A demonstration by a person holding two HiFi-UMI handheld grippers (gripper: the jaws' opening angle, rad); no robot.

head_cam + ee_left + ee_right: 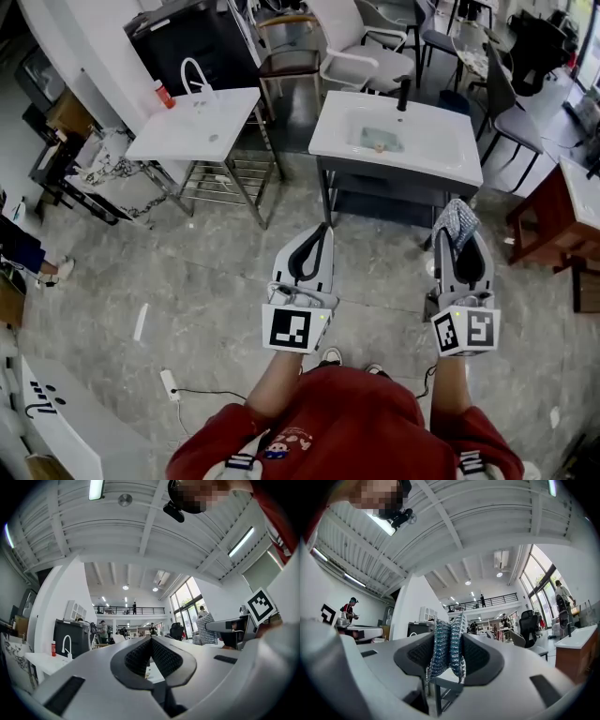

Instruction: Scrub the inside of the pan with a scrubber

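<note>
Silvery-blue mesh, the scrubber [449, 646] sits squeezed between the two dark ribbed pads of the right gripper [449, 641], folded into upright ridges that stand above the pad tops. In the head view the scrubber [457, 218] pokes out past the tip of the right gripper [457, 232], which is held in the air above the floor, just short of the washbasin.

The left gripper [322, 231] is held level with it and well to its side. Its pads meet at the tip with nothing between them, leaving only the rounded hollow behind the closed tip of the left gripper [151, 641].

Each gripper carries a marker cube [298, 328] at the near end, and both are held by a person in a red top [342, 422].

Straight ahead stands a white washbasin [337, 141] with a black tap [403, 94]. Something greenish [380, 141] lies in its bowl, too small to tell whether it is the pan.

To the left is a second white basin [234, 108] with a white tap [194, 75] and a small red bottle [164, 94] at its corner.

Grey marbled floor [187, 272] runs beneath everything, with a white power strip [170, 384] lying at lower left.
</note>
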